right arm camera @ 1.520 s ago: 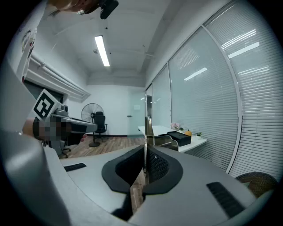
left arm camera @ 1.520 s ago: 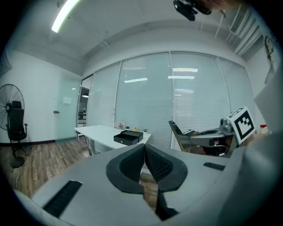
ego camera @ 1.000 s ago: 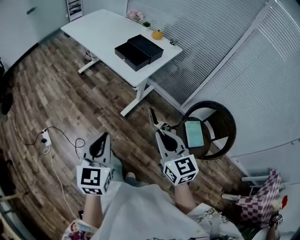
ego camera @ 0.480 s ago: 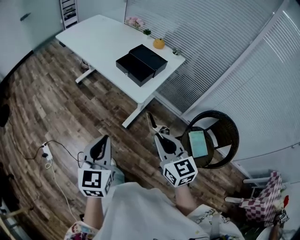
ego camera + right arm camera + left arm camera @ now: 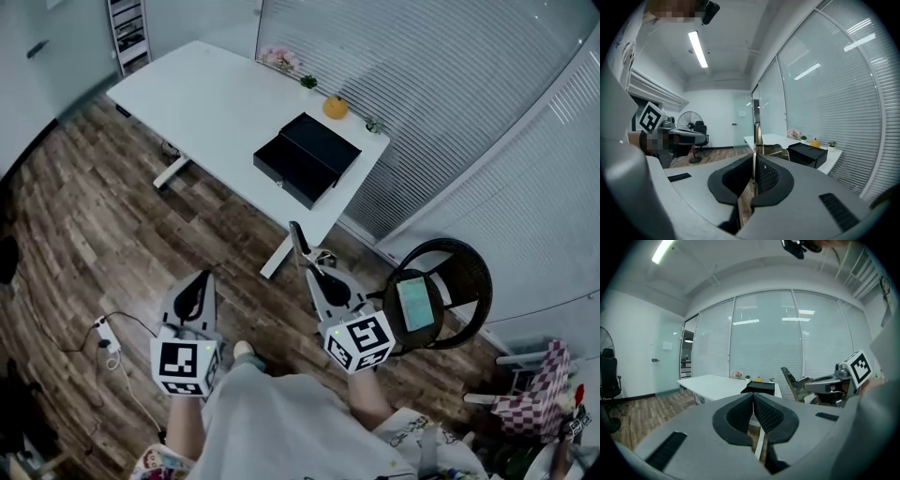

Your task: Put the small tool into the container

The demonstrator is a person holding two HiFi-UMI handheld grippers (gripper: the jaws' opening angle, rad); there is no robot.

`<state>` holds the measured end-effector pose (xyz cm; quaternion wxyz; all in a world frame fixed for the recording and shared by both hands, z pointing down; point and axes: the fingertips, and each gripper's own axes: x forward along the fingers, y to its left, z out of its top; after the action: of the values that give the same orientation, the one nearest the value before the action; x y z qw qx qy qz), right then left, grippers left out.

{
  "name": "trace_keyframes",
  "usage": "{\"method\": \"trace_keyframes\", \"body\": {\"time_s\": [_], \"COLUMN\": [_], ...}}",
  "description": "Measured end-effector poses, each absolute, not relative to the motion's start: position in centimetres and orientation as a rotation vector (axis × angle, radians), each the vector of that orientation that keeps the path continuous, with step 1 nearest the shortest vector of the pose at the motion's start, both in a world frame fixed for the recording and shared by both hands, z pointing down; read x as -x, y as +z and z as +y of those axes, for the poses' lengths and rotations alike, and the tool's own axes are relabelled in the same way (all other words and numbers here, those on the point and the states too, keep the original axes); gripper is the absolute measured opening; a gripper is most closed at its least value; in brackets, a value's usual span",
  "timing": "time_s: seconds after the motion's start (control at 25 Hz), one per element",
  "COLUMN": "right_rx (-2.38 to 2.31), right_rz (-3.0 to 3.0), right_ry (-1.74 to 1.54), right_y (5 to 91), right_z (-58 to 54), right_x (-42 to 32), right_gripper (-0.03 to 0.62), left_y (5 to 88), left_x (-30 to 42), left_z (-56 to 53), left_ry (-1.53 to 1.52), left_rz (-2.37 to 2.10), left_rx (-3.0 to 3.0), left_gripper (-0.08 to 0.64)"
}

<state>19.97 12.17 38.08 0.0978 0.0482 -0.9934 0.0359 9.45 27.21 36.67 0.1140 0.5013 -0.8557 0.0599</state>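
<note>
A black box container (image 5: 305,159) sits on the white table (image 5: 206,94) ahead, near its right end. In the head view my right gripper (image 5: 314,272) is shut on a small metal tool (image 5: 300,242) that sticks forward out of the jaws, over the wood floor short of the table. In the right gripper view the tool (image 5: 757,136) stands upright between the closed pads, with the container (image 5: 813,153) beyond to the right. My left gripper (image 5: 200,281) is shut with nothing in it; its pads (image 5: 740,411) touch. The left gripper view also shows the tool (image 5: 790,378) and the container (image 5: 761,386).
A round wicker chair (image 5: 469,272) with a tablet (image 5: 415,302) on it stands at my right. A power strip and cable (image 5: 103,333) lie on the floor at left. An orange ornament (image 5: 336,107) and small plants sit behind the container. A fan (image 5: 693,123) stands far off.
The table and container have shifted right and nearer in the head view. Both grippers stay shut, the right one still on the tool.
</note>
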Motion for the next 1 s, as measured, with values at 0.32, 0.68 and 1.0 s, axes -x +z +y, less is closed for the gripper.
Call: {"method": "trace_keyframes", "body": {"time_s": [0.32, 0.68, 1.0], "right_rx": [-0.203, -0.213, -0.247], "right_rz": [-2.901, -2.858, -2.859], "right_ry": [0.118, 0.134, 0.142], "right_y": [38.8, 40.5, 41.1], "right_z": [13.4, 12.8, 9.8], "right_x": [-15.9, -12.8, -8.5], "right_gripper": [0.002, 0.002, 0.002], "left_y": [37.5, 39.4, 39.4], "left_x": [-4.8, -1.6, 3.6], "left_z": [29.4, 29.9, 26.9], "left_ry": [0.148, 0.13, 0.163], "left_rz": [-2.469, -2.457, -2.451], "left_rx": [-1.479, -1.443, -1.483], "left_gripper": [0.006, 0.006, 0.006]}}
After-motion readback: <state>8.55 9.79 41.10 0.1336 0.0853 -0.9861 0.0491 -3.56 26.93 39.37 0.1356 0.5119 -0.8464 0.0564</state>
